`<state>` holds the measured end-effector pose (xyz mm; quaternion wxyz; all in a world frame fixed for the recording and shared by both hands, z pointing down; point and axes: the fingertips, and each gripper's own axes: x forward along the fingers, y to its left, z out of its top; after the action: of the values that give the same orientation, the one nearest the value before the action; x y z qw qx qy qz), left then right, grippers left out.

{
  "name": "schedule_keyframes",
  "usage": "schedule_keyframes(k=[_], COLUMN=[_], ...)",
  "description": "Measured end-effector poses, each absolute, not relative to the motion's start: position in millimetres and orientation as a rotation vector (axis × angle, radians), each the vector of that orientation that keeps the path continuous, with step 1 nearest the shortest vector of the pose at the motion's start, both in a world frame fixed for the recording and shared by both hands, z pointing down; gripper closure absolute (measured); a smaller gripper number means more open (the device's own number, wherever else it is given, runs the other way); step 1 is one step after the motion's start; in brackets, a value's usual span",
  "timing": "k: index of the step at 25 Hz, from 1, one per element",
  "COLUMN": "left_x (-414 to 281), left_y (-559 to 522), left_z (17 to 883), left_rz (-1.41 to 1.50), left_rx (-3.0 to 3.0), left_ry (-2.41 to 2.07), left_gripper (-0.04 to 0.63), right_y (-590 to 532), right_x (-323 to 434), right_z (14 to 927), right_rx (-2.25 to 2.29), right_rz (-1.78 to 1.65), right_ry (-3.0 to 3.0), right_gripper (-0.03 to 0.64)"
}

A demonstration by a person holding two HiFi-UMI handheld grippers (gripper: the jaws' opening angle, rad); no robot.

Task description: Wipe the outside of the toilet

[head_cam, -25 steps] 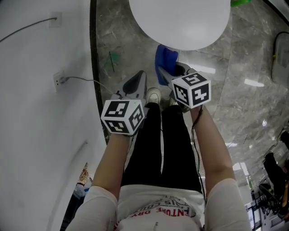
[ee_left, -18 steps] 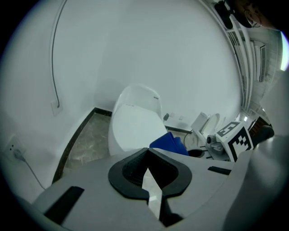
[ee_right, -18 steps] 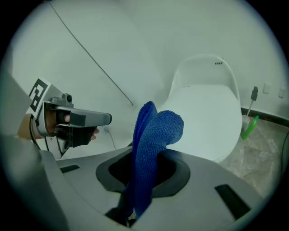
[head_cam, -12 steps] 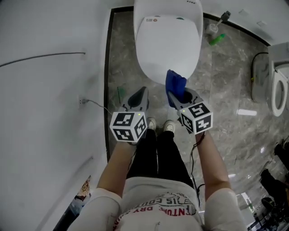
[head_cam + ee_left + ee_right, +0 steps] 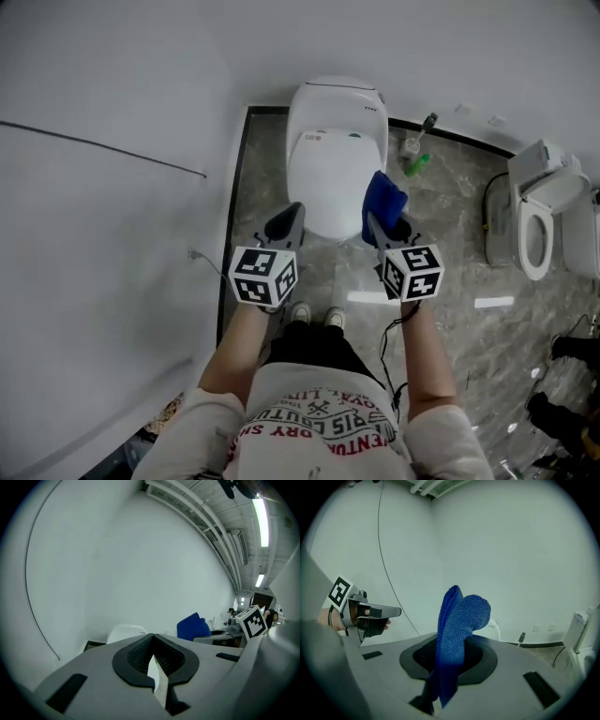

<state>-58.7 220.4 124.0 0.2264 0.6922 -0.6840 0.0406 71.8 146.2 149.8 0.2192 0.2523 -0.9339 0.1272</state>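
We stand facing a white wall (image 5: 112, 187) that fills the left side of the head view, on a grey marbled floor (image 5: 450, 216). The toilet (image 5: 336, 159) sits ahead of us against the far wall with its white lid down. A second toilet (image 5: 539, 216) stands well apart on the right, its seat open. A small green bottle (image 5: 419, 165) lies on the floor just beside the first toilet's right side.

We hold both grippers out side by side, pointing at the toilet's front. The left gripper (image 5: 286, 223) aims at the bowl's front left. In its own view its jaws are pressed together with nothing between them, and only a thin pale slit shows where the pads (image 5: 136, 656) meet.

The right gripper (image 5: 386, 228) is clamped on the blue cloth (image 5: 457, 630). The cloth's lower end runs down through the slot between the pads. Its bulk rises up and forward past the fingertips and folds over to the right in a rounded lump.

From above, the cloth (image 5: 382, 202) overlaps the right front edge of the toilet lid. We cannot tell whether it touches the lid.
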Motion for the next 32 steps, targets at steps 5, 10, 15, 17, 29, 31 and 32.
schedule_keyframes(k=[5, 10, 15, 17, 29, 31, 32], left_x=[-63.4, -66.0, -63.3, -63.6, -49.0, -48.3, -49.0], left_y=[230.7, 245.1, 268.2, 270.4, 266.8, 265.7, 265.4], left_z=[39.6, -36.3, -70.5, -78.1, -93.9, -91.4, -90.5], left_rz=[0.065, 0.028, -0.019, -0.015, 0.086, 0.086, 0.085], left_rx=[1.965, 2.030, 2.058, 2.069, 2.176, 2.177, 2.176], left_ry=[-1.963, -2.057, -2.097, -2.103, -2.115, -2.105, -2.103], left_gripper=[0.589, 0.589, 0.589, 0.589, 0.589, 0.589, 0.589], right_y=[147.9, 159.7, 183.0, 186.0, 192.0, 192.1, 192.4], right_x=[93.9, 102.1, 114.0, 117.2, 118.0, 115.6, 114.0], right_z=[64.2, -10.6, -42.2, -51.5, -71.6, -73.0, -73.6], right_rx=[0.842, 0.856, 0.865, 0.886, 0.922, 0.917, 0.914], right_rz=[0.306, 0.225, 0.089, 0.088, 0.026, 0.024, 0.021], right_ry=[-2.651, -2.756, -2.776, -2.794, -2.828, -2.835, -2.838], right_gripper=[0.540, 0.540, 0.540, 0.540, 0.540, 0.540, 0.540])
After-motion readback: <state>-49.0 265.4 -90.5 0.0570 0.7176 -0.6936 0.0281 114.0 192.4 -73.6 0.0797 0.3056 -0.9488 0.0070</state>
